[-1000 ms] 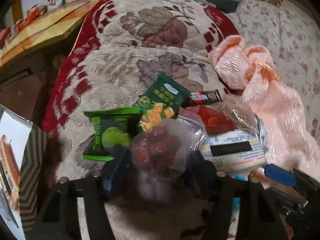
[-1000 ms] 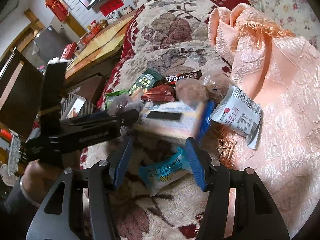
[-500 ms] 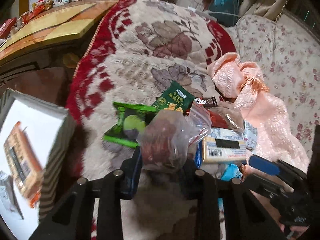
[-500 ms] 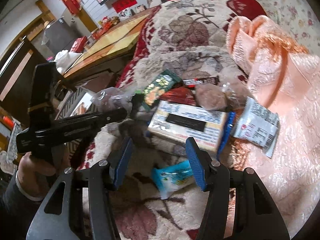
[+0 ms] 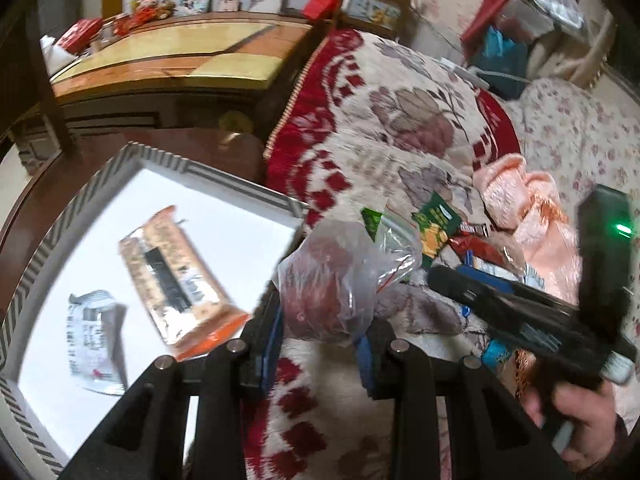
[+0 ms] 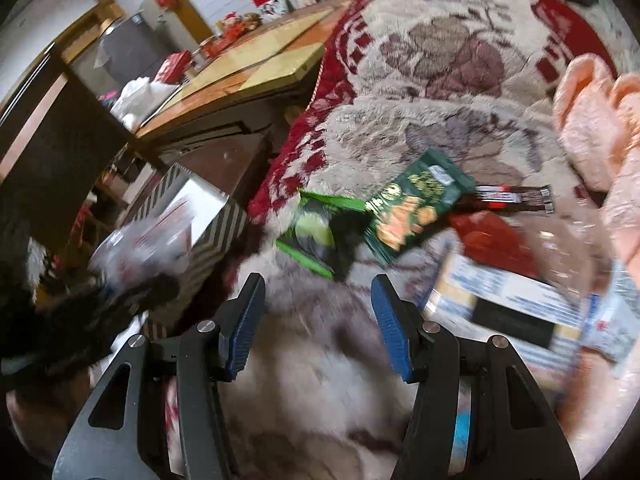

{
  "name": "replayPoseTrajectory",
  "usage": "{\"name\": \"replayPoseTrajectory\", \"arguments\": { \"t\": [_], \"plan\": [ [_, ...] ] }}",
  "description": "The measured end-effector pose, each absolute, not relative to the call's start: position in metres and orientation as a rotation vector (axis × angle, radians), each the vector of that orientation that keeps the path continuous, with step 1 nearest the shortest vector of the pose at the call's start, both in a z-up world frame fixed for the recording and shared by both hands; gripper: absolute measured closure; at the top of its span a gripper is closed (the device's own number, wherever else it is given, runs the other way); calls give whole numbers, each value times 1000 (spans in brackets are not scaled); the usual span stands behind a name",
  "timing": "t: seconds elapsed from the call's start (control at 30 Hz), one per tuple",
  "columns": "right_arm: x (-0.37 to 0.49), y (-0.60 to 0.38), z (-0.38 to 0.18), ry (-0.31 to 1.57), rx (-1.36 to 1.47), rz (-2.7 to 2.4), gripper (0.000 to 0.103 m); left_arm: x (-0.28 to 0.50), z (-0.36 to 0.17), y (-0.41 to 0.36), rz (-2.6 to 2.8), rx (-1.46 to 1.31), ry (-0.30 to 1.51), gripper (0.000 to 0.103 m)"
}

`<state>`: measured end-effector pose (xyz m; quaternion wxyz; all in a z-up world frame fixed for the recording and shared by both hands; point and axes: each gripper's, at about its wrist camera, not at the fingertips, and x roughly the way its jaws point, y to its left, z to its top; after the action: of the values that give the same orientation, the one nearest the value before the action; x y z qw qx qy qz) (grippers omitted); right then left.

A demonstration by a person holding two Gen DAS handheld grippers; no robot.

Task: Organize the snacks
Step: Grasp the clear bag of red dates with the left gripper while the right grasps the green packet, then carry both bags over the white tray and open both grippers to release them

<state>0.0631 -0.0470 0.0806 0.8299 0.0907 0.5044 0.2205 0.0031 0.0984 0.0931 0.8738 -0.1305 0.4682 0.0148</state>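
My left gripper (image 5: 320,336) is shut on a clear plastic bag of red-brown snacks (image 5: 336,284), held in the air beside the striped box (image 5: 168,164). The box has a white inside and holds an orange biscuit pack (image 5: 180,280) and a small white packet (image 5: 94,340). My right gripper (image 6: 316,320) is open and empty above the blanket, near a bright green packet (image 6: 316,232) and a dark green cracker pack (image 6: 416,204). A Nescafe stick (image 6: 516,196), a red packet (image 6: 492,236) and a white biscuit box (image 6: 512,304) lie to the right.
The snacks lie on a red and cream floral blanket (image 6: 440,52). A pink satin cloth (image 5: 532,216) is bunched at the right. A yellow-topped wooden table (image 5: 180,60) stands behind the box. The striped box also shows at the left of the right wrist view (image 6: 216,232).
My left gripper has lifted the clear bag off the pile and swung it left toward the striped box. My right gripper has moved left, from over the blue packet to near the green packets.
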Motion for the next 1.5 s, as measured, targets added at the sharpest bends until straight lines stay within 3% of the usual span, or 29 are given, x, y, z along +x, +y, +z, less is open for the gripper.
{"name": "replayPoseTrajectory", "arguments": {
  "t": [0.37, 0.4, 0.5, 1.0, 1.5],
  "plan": [
    [122, -2, 39, 1163, 236, 358, 48, -15, 101, 135, 95, -287, 926, 69],
    [123, -1, 39, 1152, 213, 371, 60, -16, 100, 138, 100, -291, 925, 69],
    [121, -3, 41, 1143, 138, 406, 65, -17, 96, 145, 115, -313, 929, 69],
    [57, -17, 89, 1058, 83, 506, 65, -33, 108, 137, 160, -265, 893, 68],
    [11, 36, 129, 998, -11, 642, 65, -61, 128, 148, 213, -242, 843, 68]
  ]
}}
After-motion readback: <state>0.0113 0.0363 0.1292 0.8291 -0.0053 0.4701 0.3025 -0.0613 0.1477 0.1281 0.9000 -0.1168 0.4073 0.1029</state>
